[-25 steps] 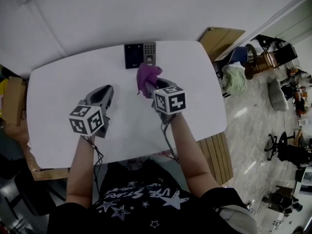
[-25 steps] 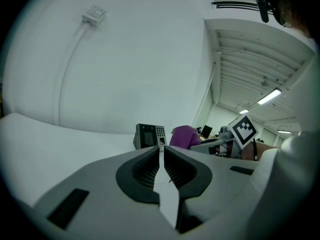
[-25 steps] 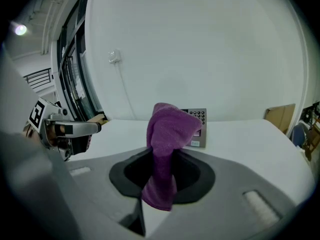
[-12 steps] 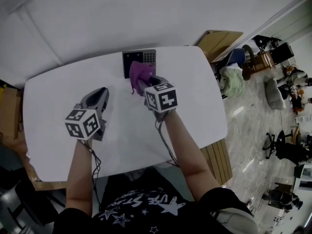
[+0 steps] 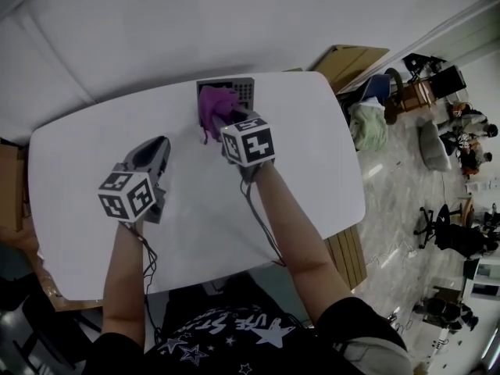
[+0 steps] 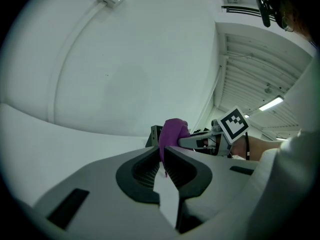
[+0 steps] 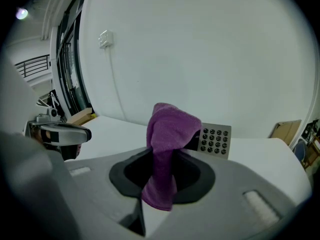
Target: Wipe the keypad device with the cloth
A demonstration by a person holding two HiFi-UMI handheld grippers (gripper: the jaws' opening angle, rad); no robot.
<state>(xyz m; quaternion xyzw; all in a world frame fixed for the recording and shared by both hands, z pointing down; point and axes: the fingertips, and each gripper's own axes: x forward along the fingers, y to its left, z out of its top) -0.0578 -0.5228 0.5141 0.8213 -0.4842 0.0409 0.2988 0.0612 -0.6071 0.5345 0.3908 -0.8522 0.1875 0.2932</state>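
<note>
**Purple cloth held against the keypad device, left gripper idle**

Little writing can be read. The keypad device (image 7: pixel 216 140) shows a silver panel with rows of small dark round buttons, but no digits or brand can be made out on it. Each gripper's cube carries black-and-white square marker patterns, not letters. The person's black shirt (image 5: pixel 234 330) has white stars and white lettering, too distorted to read with confidence.

The right gripper (image 7: pixel 162 156) is clenched on the purple cloth (image 7: pixel 167 129), which bunches above the jaws and hangs down between them. In the head view the right forearm reaches from the lower right diagonally across the white table (image 5: pixel 94 155), and the right gripper (image 5: pixel 224 118) points at the far edge. There the cloth (image 5: pixel 212 106) covers the dark left part of the keypad device (image 5: pixel 244 90), which stands at the far edge of the table against the wall. Only its button panel shows to the cloth's right. Whether the cloth presses on the device cannot be told for certain.

The left forearm runs straight up from the bottom of the head view. The left gripper (image 5: pixel 158 143) sits to the left, well apart from the device, aimed at the wall. In its own view the left gripper (image 6: pixel 164 151) has its jaws closed together with nothing between them.
</note>
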